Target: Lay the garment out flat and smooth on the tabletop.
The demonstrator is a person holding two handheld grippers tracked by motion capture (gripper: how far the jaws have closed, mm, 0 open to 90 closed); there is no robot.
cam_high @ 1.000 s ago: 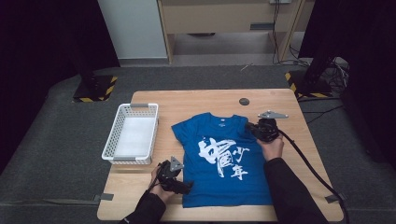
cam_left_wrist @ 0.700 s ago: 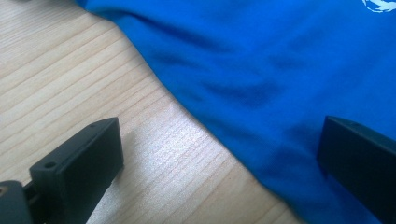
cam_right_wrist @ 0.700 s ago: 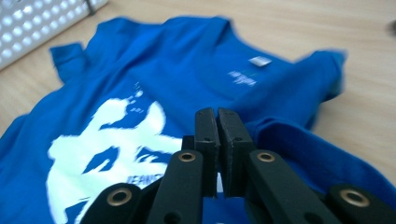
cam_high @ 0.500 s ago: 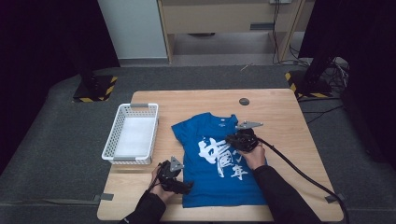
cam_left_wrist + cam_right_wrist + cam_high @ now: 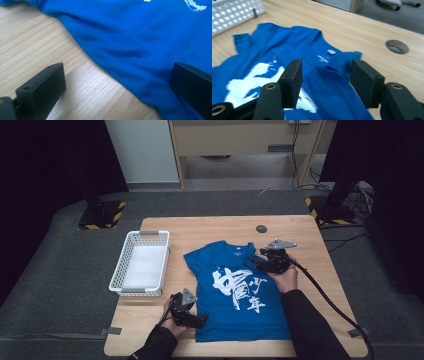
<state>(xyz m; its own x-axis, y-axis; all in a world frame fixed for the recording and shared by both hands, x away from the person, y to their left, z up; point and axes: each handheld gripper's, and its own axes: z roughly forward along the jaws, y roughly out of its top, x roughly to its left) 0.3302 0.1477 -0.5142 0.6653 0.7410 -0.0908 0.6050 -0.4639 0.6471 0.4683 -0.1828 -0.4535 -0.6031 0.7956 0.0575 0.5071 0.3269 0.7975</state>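
Table: light wooden tabletop [image 5: 210, 227] on grey carpet — round grommet hole [image 5: 261, 228] near its far edge.
Shirt: blue short-sleeved T-shirt with white brush-script print [image 5: 240, 290] lies flat at the table's middle, collar toward the far edge; right sleeve folded in over the chest, lying between the right tool's jaws in the right gripper view [image 5: 329, 75].
Basket: white perforated plastic basket [image 5: 140, 264] stands left of the shirt, just apart from the left sleeve.
Right gripper [image 5: 256, 262]: over the shirt's right shoulder, jaws spread partway, the folded sleeve fabric between them; no clamp on the cloth visible. Black cable trails off toward the near right corner.
Left gripper [image 5: 202, 320]: low at the shirt's near left hem corner, jaws wide apart — one over bare wood, the other over blue cloth [image 5: 140, 50], with the hem edge running between them.
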